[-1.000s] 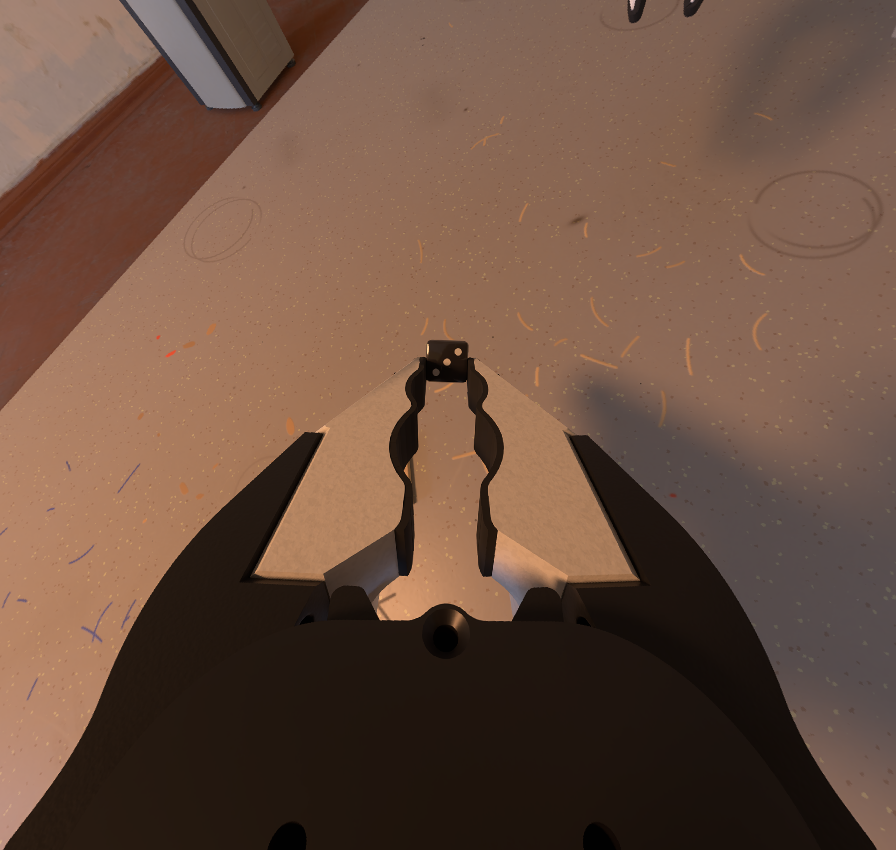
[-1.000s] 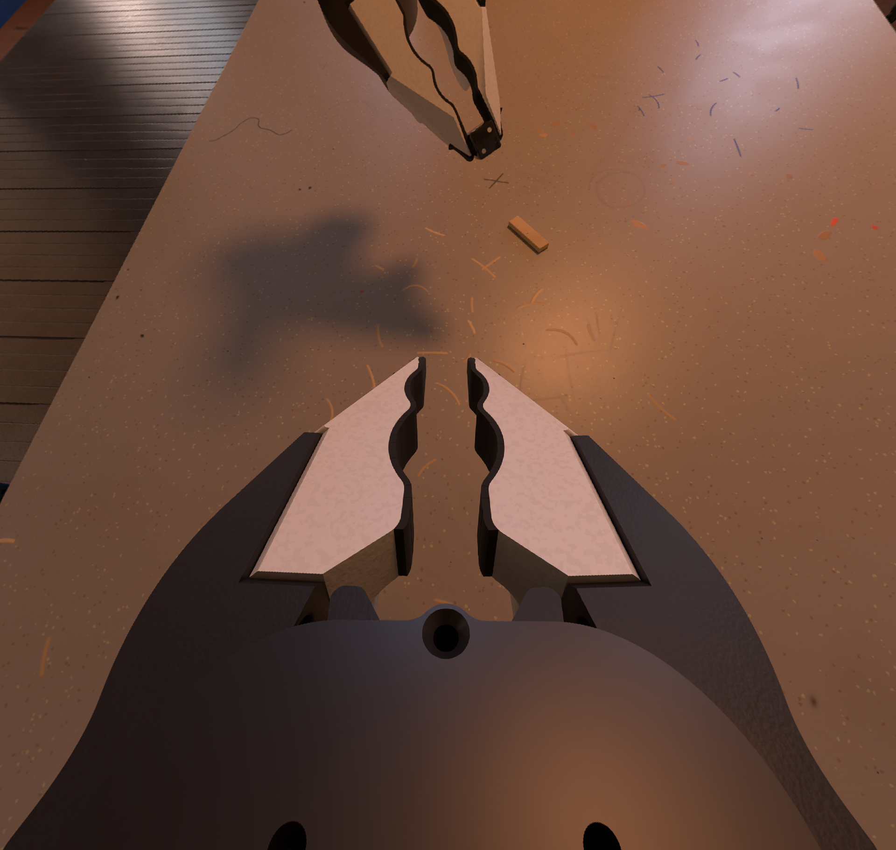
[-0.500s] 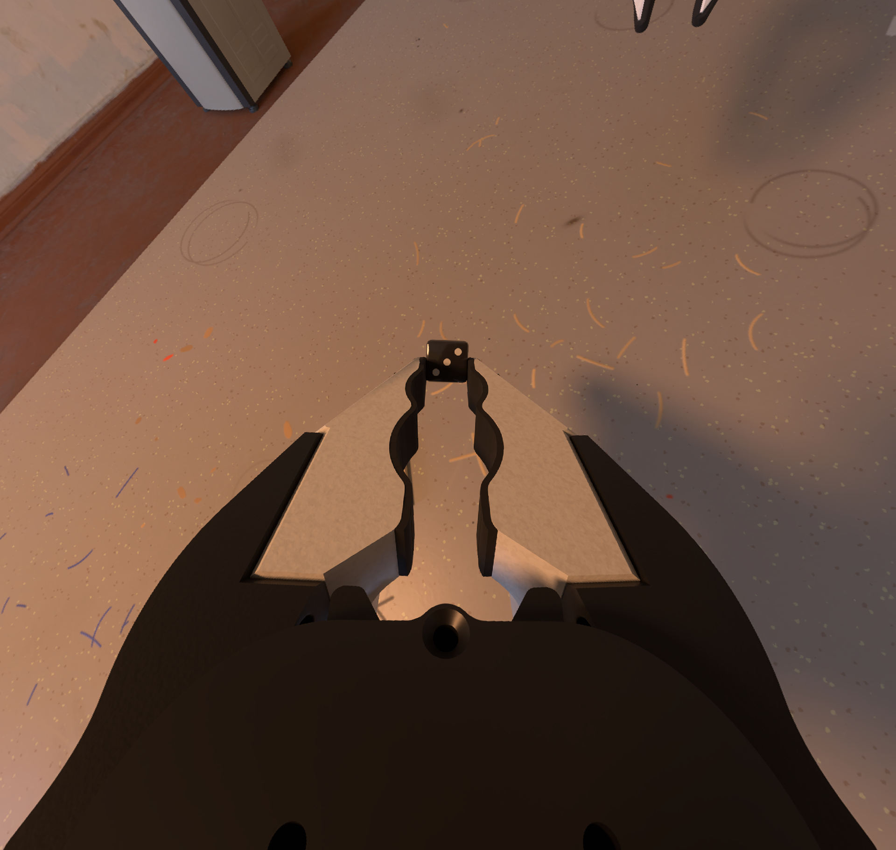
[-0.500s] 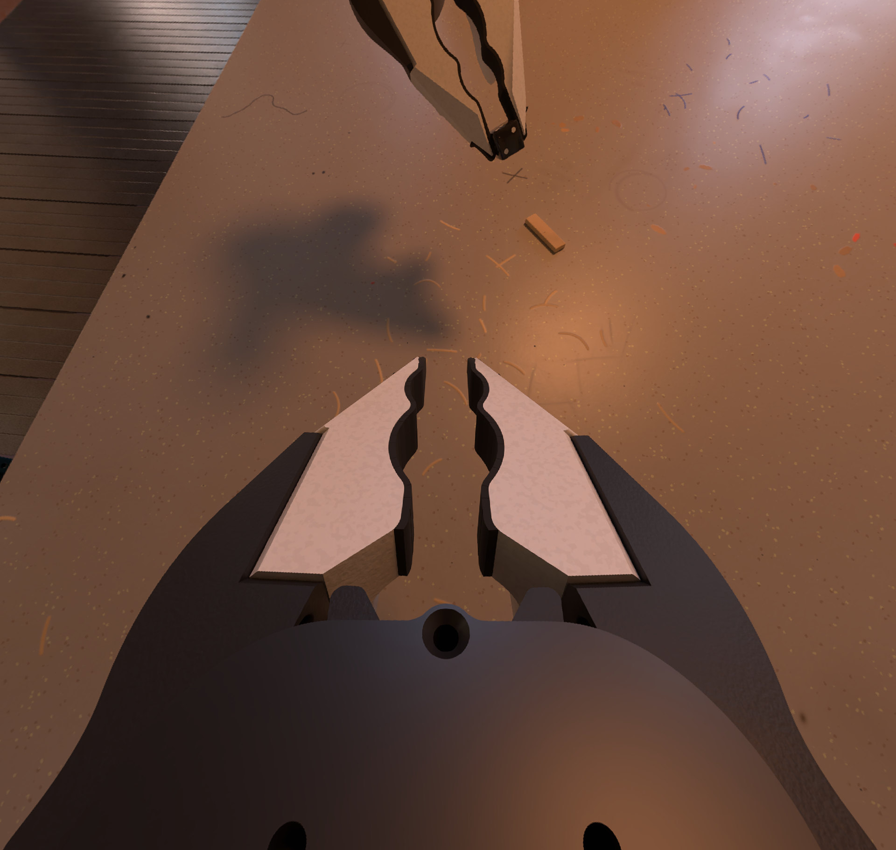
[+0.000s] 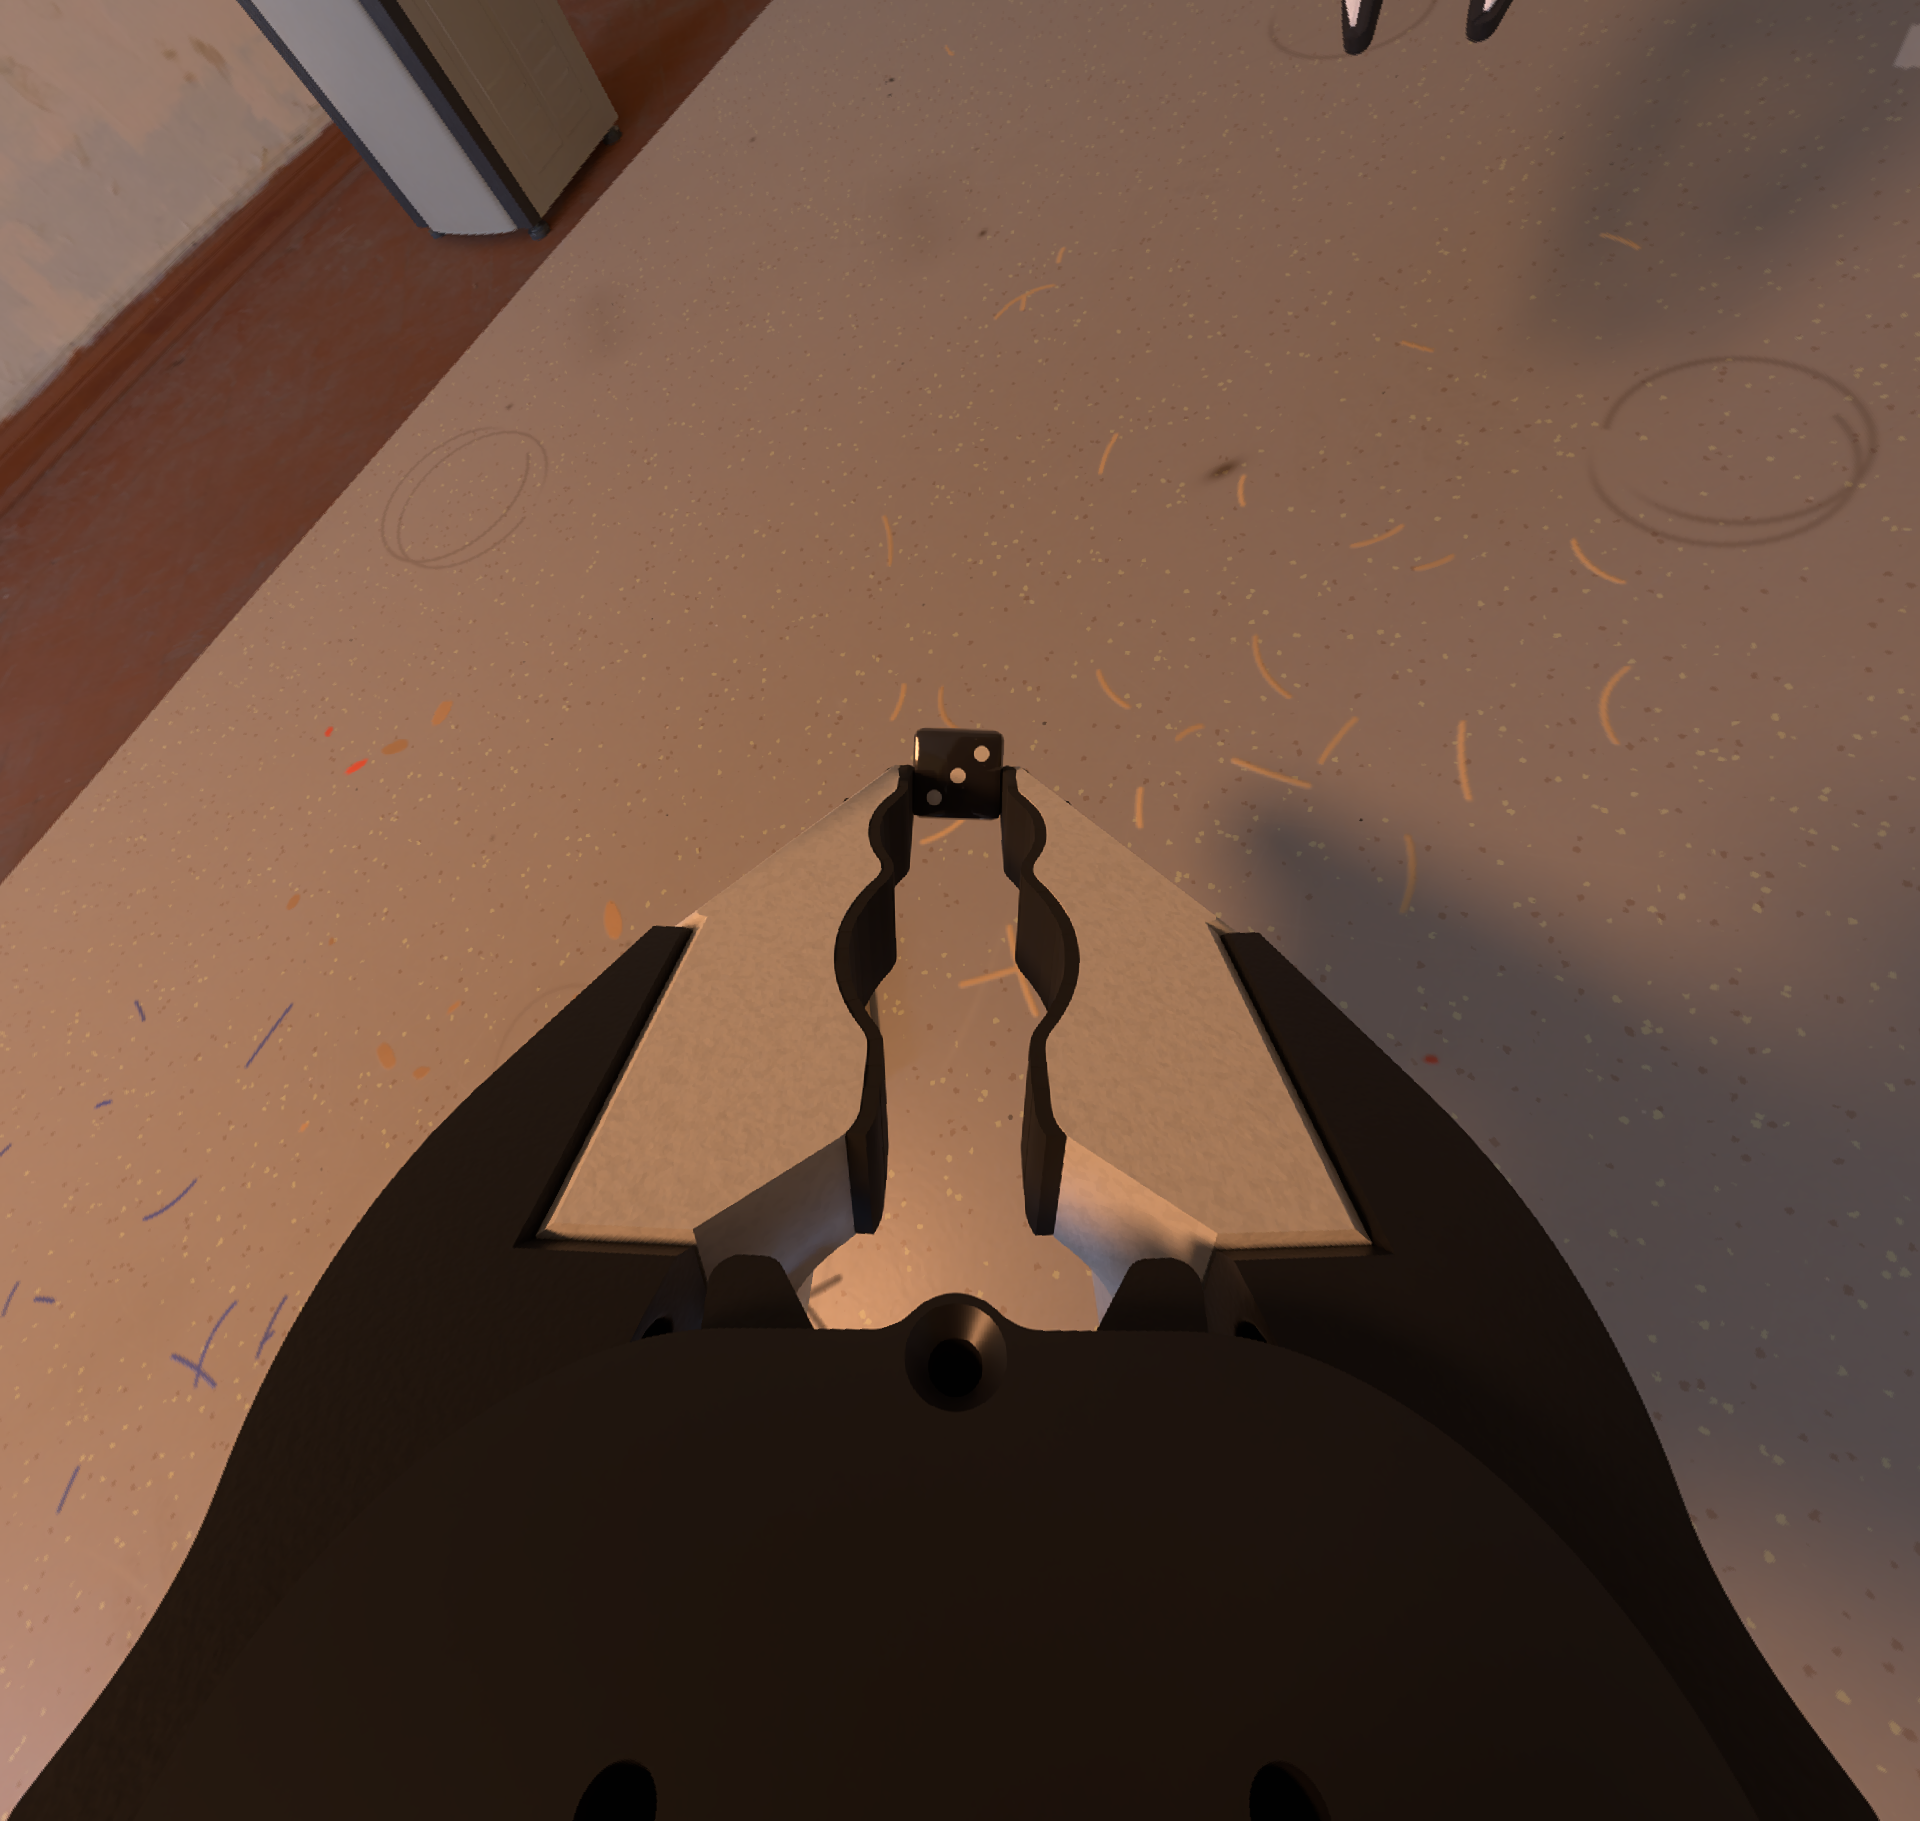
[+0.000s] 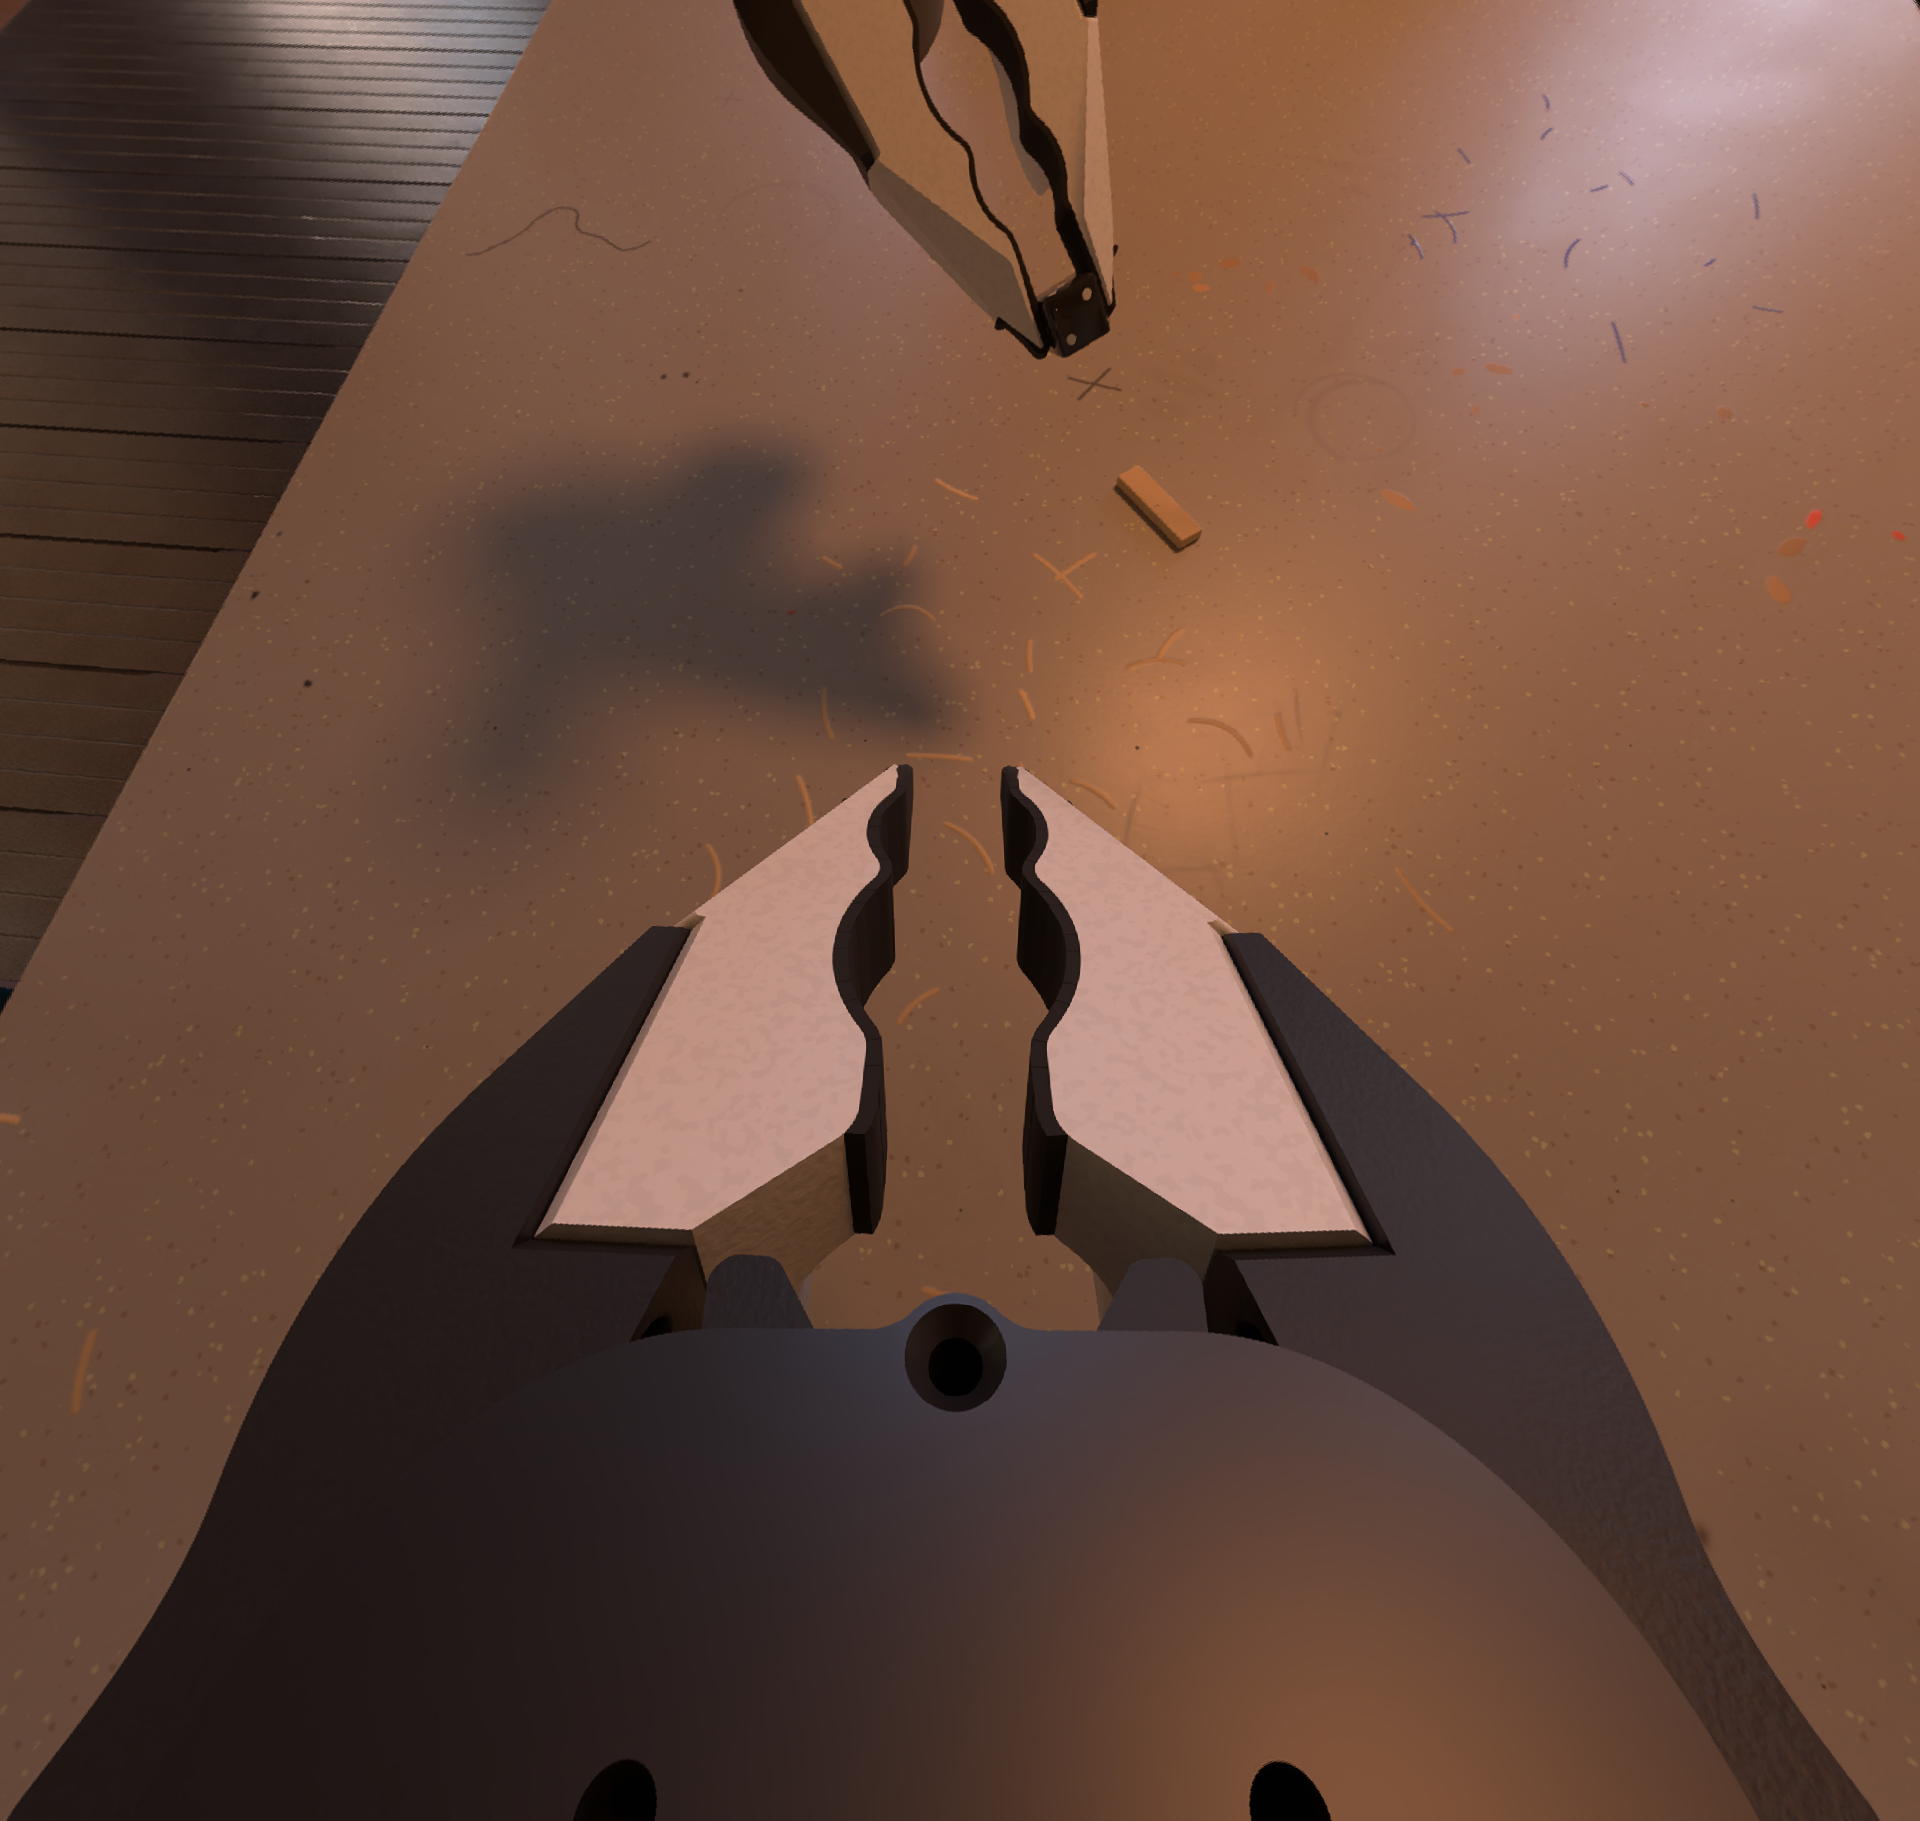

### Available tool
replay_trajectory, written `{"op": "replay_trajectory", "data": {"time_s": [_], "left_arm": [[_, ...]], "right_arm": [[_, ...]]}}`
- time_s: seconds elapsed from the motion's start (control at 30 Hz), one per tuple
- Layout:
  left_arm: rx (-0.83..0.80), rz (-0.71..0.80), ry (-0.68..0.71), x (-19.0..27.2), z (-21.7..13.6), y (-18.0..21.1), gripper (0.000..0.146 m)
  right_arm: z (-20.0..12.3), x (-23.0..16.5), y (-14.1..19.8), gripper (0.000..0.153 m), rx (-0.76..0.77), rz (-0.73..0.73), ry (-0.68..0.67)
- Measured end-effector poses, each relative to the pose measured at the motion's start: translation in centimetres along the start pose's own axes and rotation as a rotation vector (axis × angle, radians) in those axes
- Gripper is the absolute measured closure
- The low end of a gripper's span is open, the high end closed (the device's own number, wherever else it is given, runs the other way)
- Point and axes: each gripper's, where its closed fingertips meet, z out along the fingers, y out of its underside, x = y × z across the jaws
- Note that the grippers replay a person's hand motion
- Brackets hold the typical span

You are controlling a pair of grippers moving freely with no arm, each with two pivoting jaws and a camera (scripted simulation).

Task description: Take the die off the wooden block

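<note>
My left gripper [image 5: 957, 792] is shut on a small black die [image 5: 957, 772] with white pips, pinched at the very fingertips above the table. In the right wrist view the left gripper [image 6: 1070, 329] hangs tilted over the far table with the die [image 6: 1078, 309] in its tips. The small wooden block [image 6: 1158, 507] lies flat and bare on the table, nearer to me than the die and apart from it. My right gripper [image 6: 956, 779] is empty, its fingers a narrow gap apart, above the table. Its tips also show in the left wrist view [image 5: 1423, 15].
The tan speckled table [image 6: 1558, 836] bears scratch marks and ring stains. Its left edge drops to a dark slatted floor [image 6: 208, 213]. In the left wrist view a pale upright panel [image 5: 436, 57] stands on a red-brown floor [image 5: 208, 400] beyond the table edge.
The left gripper keeps the die pinched. In the right wrist view it and the block have drifted slightly right and lower. The right gripper's fingers have not moved.
</note>
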Motion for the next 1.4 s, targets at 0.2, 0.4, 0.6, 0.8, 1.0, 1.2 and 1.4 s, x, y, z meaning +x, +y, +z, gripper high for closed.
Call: {"op": "replay_trajectory", "data": {"time_s": [0.2,0.4,0.6,0.8,1.0,1.2,1.4], "left_arm": [[-0.002,0.002,0.002,0.1,0.0,0.0,0.13],[-0.007,0.004,0.004,0.1,0.1,0.1,0.13],[-0.008,0.004,0.006,0.2,0.1,0.1,0.13],[-0.01,0.005,0.01,0.2,0.2,0.2,0.13],[-0.011,0.008,0.013,0.4,0.2,0.2,0.13],[-0.012,0.013,0.016,0.4,0.3,0.2,0.13],[-0.013,0.013,0.018,0.5,0.3,0.2,0.13]], "right_arm": [[-0.1,0.2,0.1,0.136,-0.004,0.006,0.007],[0.0,0.4,0.2,0.136,-0.015,0.008,0.016],[-0.1,0.7,0.3,0.136,-0.017,0.011,0.028],[-1.0,2.7,-1.1,0.136,0.052,-0.022,0.153],[-1.5,2.9,-1.7,0.136,0.085,-0.052,0.18],[-1.6,2.9,-1.9,0.136,0.094,-0.056,0.178],[-1.6,2.9,-2.0,0.136,0.096,-0.059,0.178]]}}
